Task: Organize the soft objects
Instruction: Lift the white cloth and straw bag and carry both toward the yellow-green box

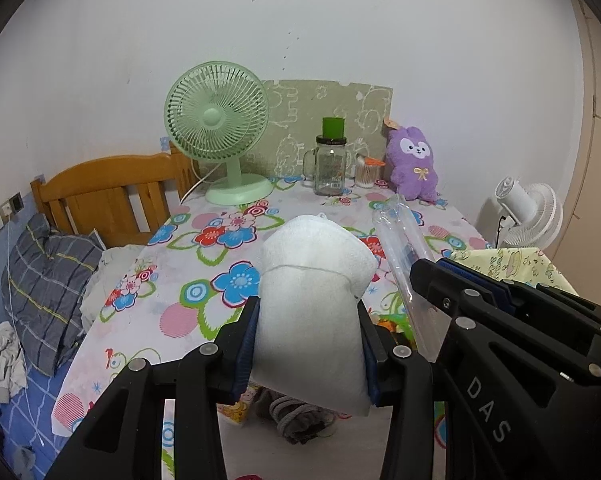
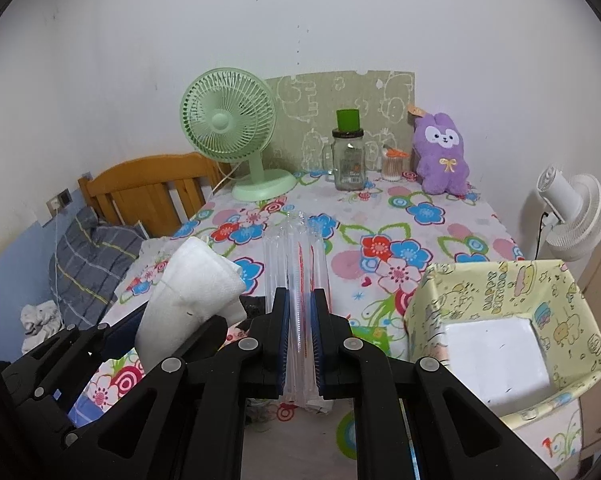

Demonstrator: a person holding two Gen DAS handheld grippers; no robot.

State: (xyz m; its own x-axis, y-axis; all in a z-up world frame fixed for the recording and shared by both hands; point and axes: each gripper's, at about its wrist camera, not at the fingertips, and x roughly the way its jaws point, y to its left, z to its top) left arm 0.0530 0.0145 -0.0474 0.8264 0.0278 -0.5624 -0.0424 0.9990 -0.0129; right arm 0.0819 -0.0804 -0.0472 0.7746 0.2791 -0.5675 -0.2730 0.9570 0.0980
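Note:
My left gripper (image 1: 306,312) is shut on a white folded foam pad (image 1: 312,300) and holds it upright above the floral table; the pad also shows in the right wrist view (image 2: 192,296). My right gripper (image 2: 300,312) is shut on a clear inflated air-cushion strip (image 2: 296,256), which stands up between its jaws; the strip also shows in the left wrist view (image 1: 404,256). The right gripper appears at the right of the left wrist view (image 1: 432,276). A yellow patterned box (image 2: 452,292) stands open at the right, with a white bottom.
The floral tablecloth (image 2: 380,224) covers the table. At the back stand a green fan (image 2: 236,136), a glass jar with a green cup on it (image 2: 348,160), a cotton swab holder (image 2: 394,164) and a purple plush (image 2: 440,156). A white fan (image 2: 572,216) stands at the right. A bed (image 1: 48,272) is on the left.

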